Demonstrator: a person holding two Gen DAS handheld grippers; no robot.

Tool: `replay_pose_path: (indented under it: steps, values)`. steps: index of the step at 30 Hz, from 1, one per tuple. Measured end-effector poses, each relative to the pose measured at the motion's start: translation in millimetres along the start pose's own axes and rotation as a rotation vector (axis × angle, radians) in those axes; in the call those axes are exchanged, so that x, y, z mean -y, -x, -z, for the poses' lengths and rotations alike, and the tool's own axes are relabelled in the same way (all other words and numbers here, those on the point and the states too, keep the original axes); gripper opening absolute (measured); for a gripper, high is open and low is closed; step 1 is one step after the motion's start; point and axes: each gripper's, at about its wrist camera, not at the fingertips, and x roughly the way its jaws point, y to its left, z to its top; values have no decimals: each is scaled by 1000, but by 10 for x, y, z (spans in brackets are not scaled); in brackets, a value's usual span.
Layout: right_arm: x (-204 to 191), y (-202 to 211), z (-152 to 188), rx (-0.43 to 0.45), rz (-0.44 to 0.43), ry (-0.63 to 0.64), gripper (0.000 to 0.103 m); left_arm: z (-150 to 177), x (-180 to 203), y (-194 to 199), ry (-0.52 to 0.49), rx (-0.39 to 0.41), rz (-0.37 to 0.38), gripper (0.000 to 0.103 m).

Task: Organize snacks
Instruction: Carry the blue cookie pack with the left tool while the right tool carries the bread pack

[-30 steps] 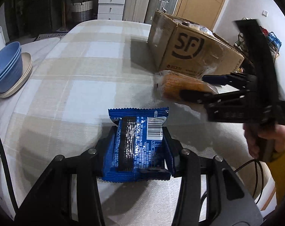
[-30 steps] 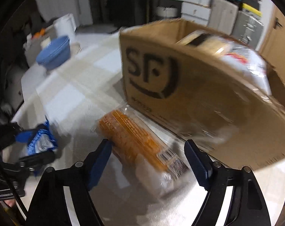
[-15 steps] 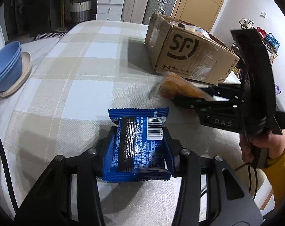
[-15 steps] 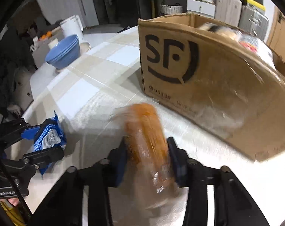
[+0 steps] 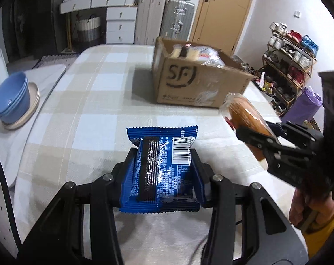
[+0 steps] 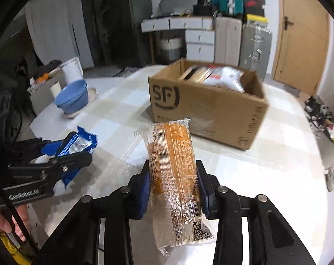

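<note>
The blue packet (image 5: 161, 170) is gripped between the fingers of the left gripper (image 5: 162, 167) and is held above the checked worktop (image 5: 96, 101). The orange packet (image 6: 174, 172) is clamped between the fingers of the right gripper (image 6: 174, 183), also off the worktop. An open cardboard box (image 6: 211, 110), with snack packets inside, is seen beyond both. Blue bowls (image 5: 9, 99) are stacked at the far left.
</note>
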Motion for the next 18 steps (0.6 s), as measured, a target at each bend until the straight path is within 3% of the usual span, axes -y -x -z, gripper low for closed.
replay_pose_path:
  steps: [7,18]
  values:
    - [90,475,81,75,11,-71,37,-146,326,342,-77,71,-1,42]
    - [239,572,-233,112,-26,-119,37,-578,399,356,-99,63,46,42]
